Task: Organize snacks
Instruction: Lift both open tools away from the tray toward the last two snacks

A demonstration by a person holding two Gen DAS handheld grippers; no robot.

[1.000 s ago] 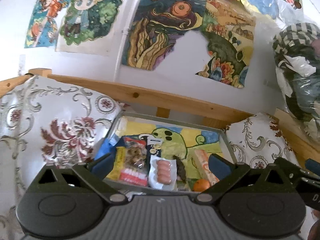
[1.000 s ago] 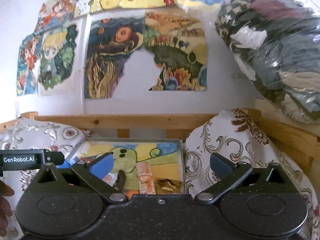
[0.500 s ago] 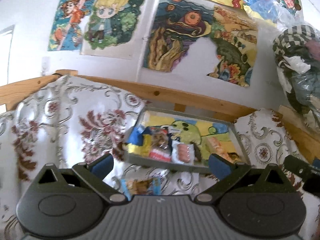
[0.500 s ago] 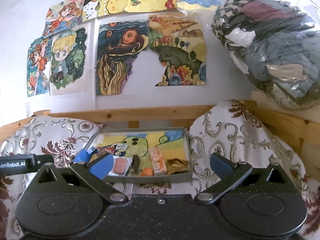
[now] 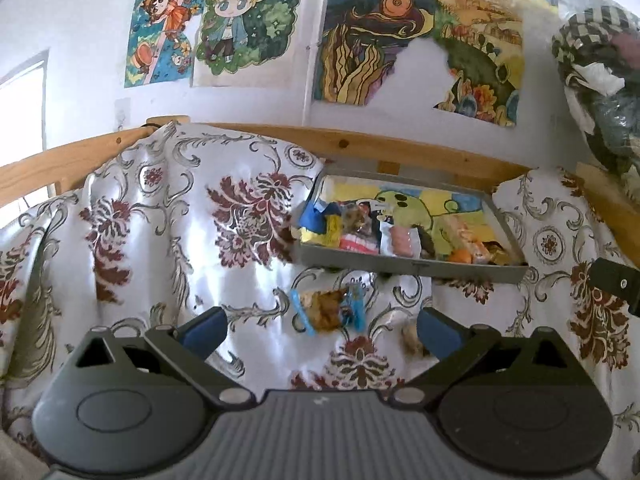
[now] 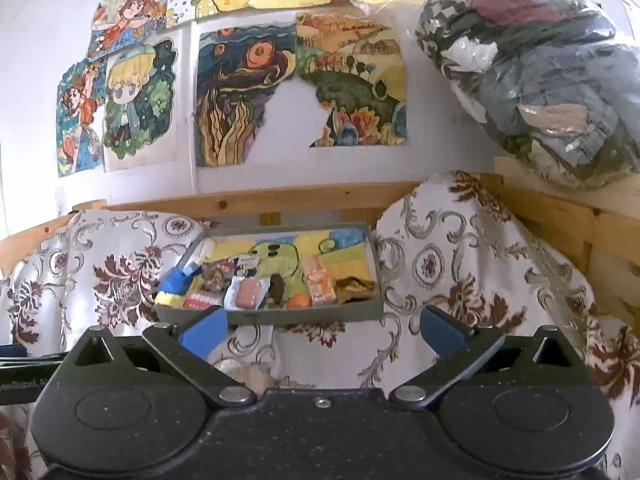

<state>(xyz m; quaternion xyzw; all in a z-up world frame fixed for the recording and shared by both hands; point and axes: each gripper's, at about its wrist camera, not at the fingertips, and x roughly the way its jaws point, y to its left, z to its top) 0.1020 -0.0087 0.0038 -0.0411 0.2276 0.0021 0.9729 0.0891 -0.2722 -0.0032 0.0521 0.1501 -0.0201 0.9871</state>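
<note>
Presumably next pick: loose snack packet on the floral cloth, just near of the grey tray already holding most snacks. Approach low, pinch the wrapper edge, not its middle. Left gripper wide open, empty, level, aimed at it. Right gripper likewise open, empty, facing the tray.

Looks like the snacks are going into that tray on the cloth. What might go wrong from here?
Three things, as guesses:
1. The tray sits on rumpled, sloping cloth, so a nudge might tip or slide it.
2. The blue-edged snack packet lies loose on the cloth in front of the open left gripper; its crinkly wrapper could slip from the fingers.
3. The tray's near side is crowded, so another packet may perch on the rim and fall out.
</note>
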